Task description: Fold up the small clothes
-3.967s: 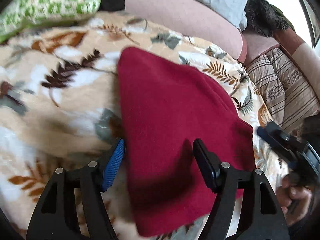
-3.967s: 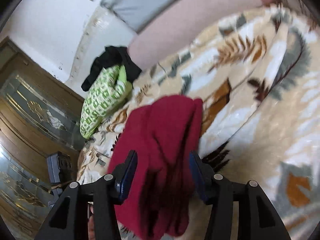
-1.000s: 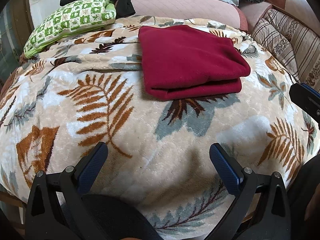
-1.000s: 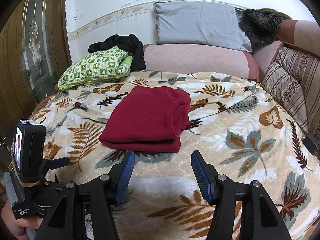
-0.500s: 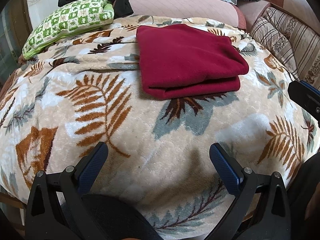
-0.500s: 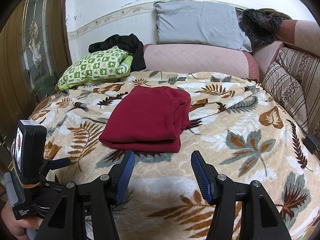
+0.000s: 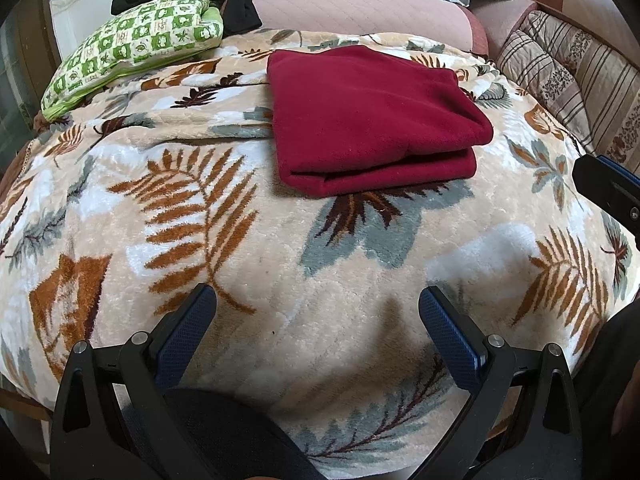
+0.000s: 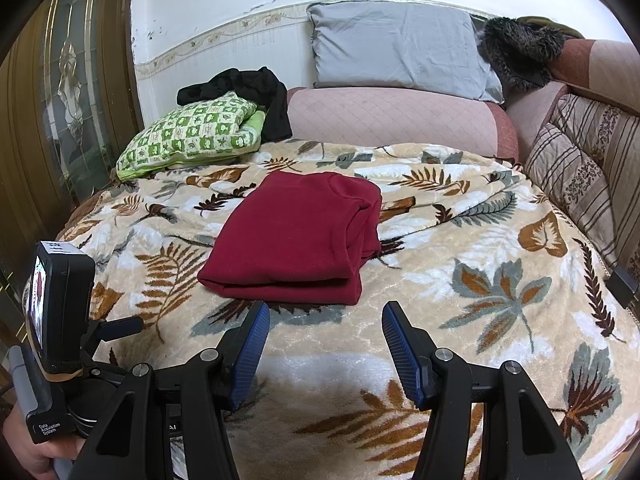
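A dark red garment [image 7: 372, 120] [image 8: 296, 236] lies folded into a thick rectangle on the leaf-patterned blanket [image 7: 320, 272] [image 8: 480, 288] that covers the bed. My left gripper [image 7: 318, 316] hangs open over the blanket's near edge, well short of the garment, with nothing between its blue pads. The right gripper [image 8: 326, 340] is open too, empty, just in front of the garment's near fold. In the right wrist view the left gripper's camera body [image 8: 56, 320] shows at the lower left, held by a hand [image 8: 36, 456].
A green checked pillow [image 7: 136, 44] [image 8: 192, 136] and a black garment [image 8: 248, 92] lie at the bed's far left. A grey pillow [image 8: 400, 52] leans on the wall, above a pink bolster [image 8: 392, 120]. Striped cushions [image 8: 592, 160] line the right side. A glazed wooden door [image 8: 60, 120] stands left.
Four seconds ago both grippers were close over the red garment; they have pulled back to the bed's near edge. Over the last second nothing has visibly moved.
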Demonstrator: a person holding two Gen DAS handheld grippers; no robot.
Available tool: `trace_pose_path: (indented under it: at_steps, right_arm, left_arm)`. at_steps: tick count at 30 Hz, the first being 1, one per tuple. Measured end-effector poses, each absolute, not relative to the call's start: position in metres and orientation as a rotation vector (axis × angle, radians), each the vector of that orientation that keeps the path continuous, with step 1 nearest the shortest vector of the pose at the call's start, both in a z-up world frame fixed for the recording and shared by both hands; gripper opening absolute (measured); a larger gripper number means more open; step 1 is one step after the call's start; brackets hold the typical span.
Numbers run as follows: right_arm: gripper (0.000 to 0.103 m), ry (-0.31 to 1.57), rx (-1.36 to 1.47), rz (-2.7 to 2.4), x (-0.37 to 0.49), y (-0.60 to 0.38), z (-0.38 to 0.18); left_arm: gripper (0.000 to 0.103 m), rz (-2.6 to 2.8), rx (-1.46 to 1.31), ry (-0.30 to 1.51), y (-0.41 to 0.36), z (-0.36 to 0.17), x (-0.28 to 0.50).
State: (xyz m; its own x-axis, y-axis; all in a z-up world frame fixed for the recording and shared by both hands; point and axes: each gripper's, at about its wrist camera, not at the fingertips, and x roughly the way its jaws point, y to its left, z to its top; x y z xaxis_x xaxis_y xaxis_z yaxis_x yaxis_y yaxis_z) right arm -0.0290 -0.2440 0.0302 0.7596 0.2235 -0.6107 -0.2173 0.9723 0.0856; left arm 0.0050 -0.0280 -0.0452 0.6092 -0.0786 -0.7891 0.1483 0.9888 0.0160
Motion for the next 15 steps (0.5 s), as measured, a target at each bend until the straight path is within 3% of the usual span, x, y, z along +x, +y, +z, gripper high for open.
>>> trace_pose_path:
  at_steps: [15]
  right_arm:
    - [0.056, 0.665, 0.009, 0.240, -0.0293, -0.2442, 0.0304]
  left_arm:
    - [0.102, -0.133, 0.081, 0.910, -0.0281, -0.0469, 0.0052]
